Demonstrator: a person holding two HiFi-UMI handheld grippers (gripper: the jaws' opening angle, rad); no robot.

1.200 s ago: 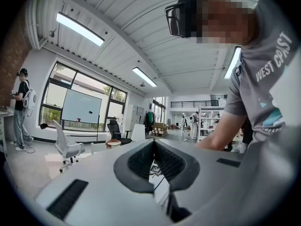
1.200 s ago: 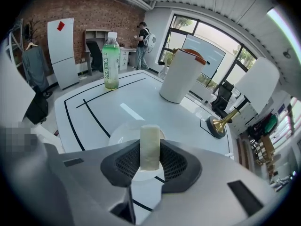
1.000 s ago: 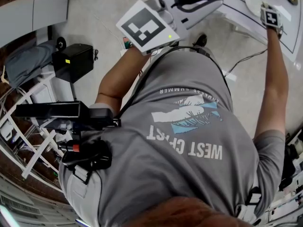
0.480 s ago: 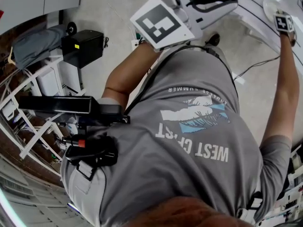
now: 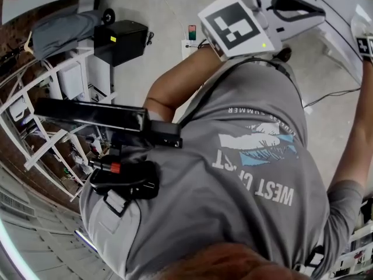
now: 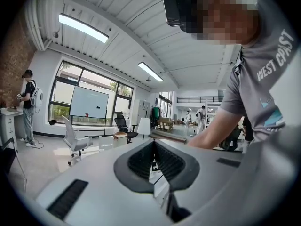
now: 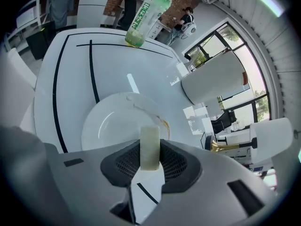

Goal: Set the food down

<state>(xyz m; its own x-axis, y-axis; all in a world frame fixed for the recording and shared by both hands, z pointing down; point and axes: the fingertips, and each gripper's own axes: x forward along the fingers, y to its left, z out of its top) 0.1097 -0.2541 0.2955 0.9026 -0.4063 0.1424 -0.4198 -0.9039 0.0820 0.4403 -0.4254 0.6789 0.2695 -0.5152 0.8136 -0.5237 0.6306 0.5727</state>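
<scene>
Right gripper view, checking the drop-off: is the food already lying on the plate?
No, the pale food slice is clamped between the jaws, with the plate beyond them.

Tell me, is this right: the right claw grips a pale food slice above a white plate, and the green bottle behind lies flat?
One slip: the right gripper view shows the green bottle standing upright on the table. The right claw does grip the food slice above the plate.
</scene>
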